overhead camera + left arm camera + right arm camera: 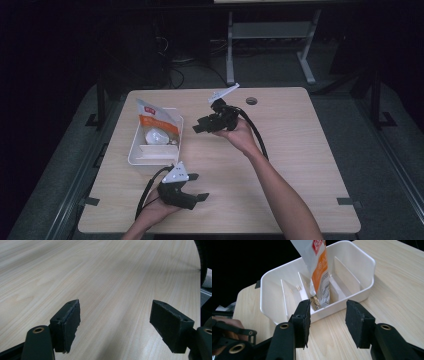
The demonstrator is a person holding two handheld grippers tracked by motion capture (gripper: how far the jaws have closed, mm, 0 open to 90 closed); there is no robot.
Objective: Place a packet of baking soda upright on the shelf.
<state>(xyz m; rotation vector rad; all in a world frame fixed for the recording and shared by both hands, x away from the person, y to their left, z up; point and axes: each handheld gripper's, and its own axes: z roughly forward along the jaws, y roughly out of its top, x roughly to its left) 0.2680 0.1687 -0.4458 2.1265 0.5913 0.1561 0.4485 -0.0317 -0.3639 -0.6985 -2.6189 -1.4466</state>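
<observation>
We see the right claw (199, 126) held above the counter (300, 150) just beside the white bin (142, 156), its jaws spread apart with nothing between them. In the right gripper view this claw (327, 323) points at the near wall of the bin (352, 296), and the orange and white pouch (320, 270) stands tilted in one of the middle compartments between the dividers. From above, the pouch (157, 120) leans out over the far end of the bin. Our left claw (198, 186) sits low at the near edge of the counter, well apart from the bin, released and empty. In the left gripper view its jaws stand wide over bare wood (100, 277).
</observation>
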